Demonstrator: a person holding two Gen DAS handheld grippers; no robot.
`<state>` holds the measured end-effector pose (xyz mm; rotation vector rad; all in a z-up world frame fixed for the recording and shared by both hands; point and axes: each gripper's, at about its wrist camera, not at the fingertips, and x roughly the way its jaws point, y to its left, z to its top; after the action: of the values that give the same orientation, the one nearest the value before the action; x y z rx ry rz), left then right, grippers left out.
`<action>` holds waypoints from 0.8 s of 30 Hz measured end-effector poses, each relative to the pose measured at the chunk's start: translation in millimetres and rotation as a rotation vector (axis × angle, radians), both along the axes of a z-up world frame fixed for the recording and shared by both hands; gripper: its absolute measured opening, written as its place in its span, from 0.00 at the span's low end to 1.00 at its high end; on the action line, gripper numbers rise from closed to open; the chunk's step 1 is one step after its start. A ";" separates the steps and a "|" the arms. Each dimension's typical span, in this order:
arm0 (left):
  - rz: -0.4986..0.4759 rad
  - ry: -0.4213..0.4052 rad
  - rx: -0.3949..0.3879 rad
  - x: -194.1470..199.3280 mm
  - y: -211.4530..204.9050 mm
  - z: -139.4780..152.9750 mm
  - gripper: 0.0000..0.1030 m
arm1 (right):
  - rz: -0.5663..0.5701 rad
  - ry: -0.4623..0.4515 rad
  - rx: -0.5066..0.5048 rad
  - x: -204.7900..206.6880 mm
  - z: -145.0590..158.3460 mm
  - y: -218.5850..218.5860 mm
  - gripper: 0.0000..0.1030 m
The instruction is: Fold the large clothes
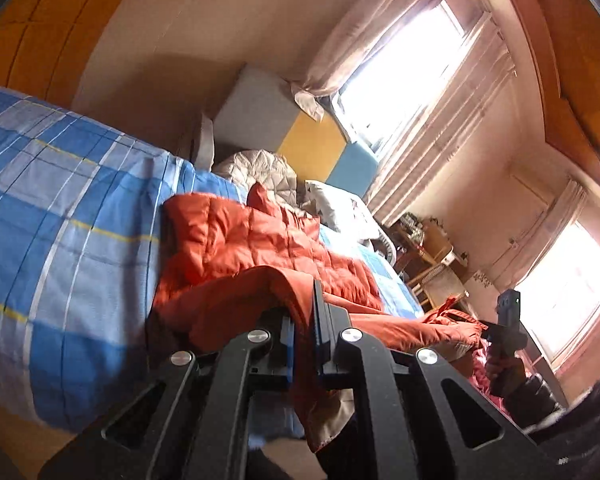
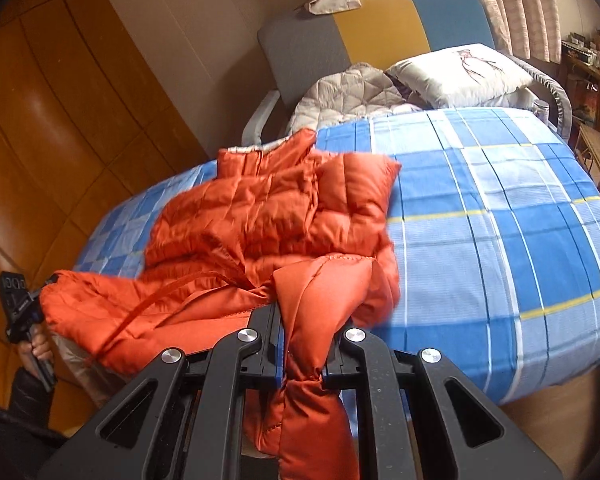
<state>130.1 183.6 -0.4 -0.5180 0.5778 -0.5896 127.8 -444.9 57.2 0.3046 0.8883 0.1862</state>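
A: Status on your left gripper [image 1: 305, 320]?

B: Jaws pinched tight on a thin fold of the orange quilted jacket [image 1: 260, 240]. Fabric runs up between your blue pads [image 1: 288, 354] and hangs out below them.

A: Right gripper [image 2: 302, 340]?

B: Clamped on a thicker, bunched edge of the same jacket. The wad squeezes out under the fingers and drapes over their tips. From your left camera you see that gripper off to the right, gripped by a hand [image 1: 504, 372] in a dark sleeve [image 1: 536, 392].

A: Where's the rest of the jacket?

B: Ahead of both sets of tongs, lying on the blue plaid bedspread [image 2: 500, 220]. The near hem is lifted between your two grippers; the far part, collar end, rests on the bed. A loose orange drawstring [image 2: 160, 300] trails left of your right gripper.

A: Anything past it?

B: Beyond the jacket: grey quilted bedding [image 2: 348, 88], a white pillow [image 2: 460, 76], then a grey, yellow and blue headboard [image 2: 380, 32]. Furniture far right of the tongs is too blurred to name, possibly a chair and a desk.
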 end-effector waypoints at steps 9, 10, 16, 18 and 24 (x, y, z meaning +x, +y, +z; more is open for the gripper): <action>0.052 -0.033 -0.032 74.5 -10.5 7.1 0.06 | -0.065 -0.056 0.023 71.8 -6.1 -5.0 0.12; 0.065 -0.028 -0.027 85.3 -11.3 6.7 0.06 | -0.071 -0.057 0.030 79.5 -7.5 -6.2 0.12; 0.111 0.024 -0.001 147.6 -16.9 -5.2 0.06 | -0.117 -0.030 0.035 132.3 -29.6 -11.1 0.12; 0.130 0.049 0.004 168.6 -16.3 -12.2 0.06 | -0.140 -0.013 0.024 147.6 -40.2 -14.1 0.12; 0.153 0.146 0.078 222.0 -24.6 -43.8 0.06 | -0.179 0.047 0.016 182.0 -71.6 -20.5 0.12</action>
<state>352.1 159.0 -44.3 -0.5289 0.6899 -0.3841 309.8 -465.4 -14.4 0.4027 0.9018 0.0209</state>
